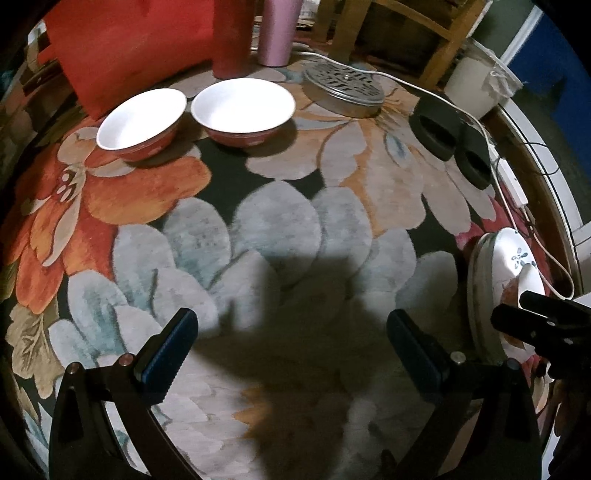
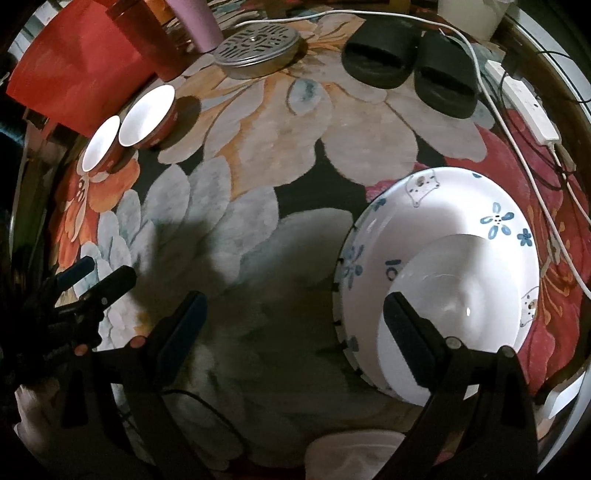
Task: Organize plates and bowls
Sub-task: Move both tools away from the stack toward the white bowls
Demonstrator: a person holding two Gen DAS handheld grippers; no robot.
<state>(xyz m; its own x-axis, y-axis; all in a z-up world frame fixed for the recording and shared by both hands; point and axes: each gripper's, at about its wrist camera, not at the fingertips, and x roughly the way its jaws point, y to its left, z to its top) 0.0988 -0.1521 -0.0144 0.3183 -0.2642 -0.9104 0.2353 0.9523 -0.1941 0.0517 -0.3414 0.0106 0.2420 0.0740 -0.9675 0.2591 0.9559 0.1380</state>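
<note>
Two red bowls with white insides stand side by side on the flowered rug, one (image 1: 142, 120) to the left of the other (image 1: 243, 107); the right wrist view shows them far left (image 2: 147, 118). A large white plate with blue flowers (image 2: 461, 206) lies on the rug with a smaller plain white plate (image 2: 454, 280) on it. In the left wrist view this stack (image 1: 509, 258) sits at the right edge. My left gripper (image 1: 293, 350) is open over bare rug. My right gripper (image 2: 295, 332) is open, its right finger (image 2: 410, 339) in front of the small plate.
At the back of the rug lie a round perforated metal tin (image 1: 343, 88), black slippers (image 2: 402, 55), and a white cable with a power strip (image 2: 528, 107). A red cushion (image 1: 122, 48), a red cylinder and a pink tumbler (image 1: 277, 29) stand behind the bowls.
</note>
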